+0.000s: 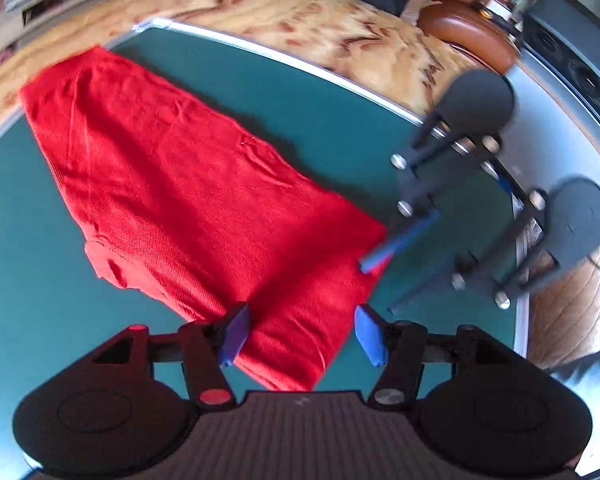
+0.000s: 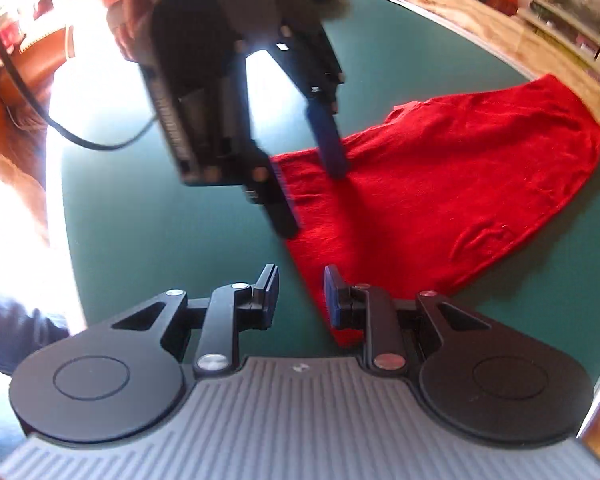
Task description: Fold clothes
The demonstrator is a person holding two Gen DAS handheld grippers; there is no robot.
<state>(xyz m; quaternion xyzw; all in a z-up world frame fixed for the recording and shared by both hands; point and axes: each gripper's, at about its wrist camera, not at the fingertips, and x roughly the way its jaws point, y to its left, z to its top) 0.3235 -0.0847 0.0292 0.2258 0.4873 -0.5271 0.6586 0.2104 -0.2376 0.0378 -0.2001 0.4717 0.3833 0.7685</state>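
A red garment (image 1: 188, 184) lies folded into a long strip on the green mat (image 1: 300, 92). My left gripper (image 1: 302, 334) hangs over its near end, jaws open, with the cloth below the gap and not pinched. In the right wrist view the left gripper (image 2: 312, 184) stands over the garment (image 2: 460, 168), one blue fingertip (image 2: 334, 156) down at the cloth. My right gripper (image 2: 300, 296) is over the garment's near corner, jaws a little apart, with nothing pressed between them. The right gripper (image 1: 396, 276) also shows in the left wrist view, at the cloth's right edge.
The mat has a metal rim (image 1: 284, 60) and lies on a wooden tabletop (image 1: 320, 20). A brown leather chair (image 1: 468, 28) stands beyond. A person's hand (image 2: 120, 4) holds the left gripper, and a black cable (image 2: 80, 136) trails from it. Cluttered shelves (image 2: 572, 12) line the wall.
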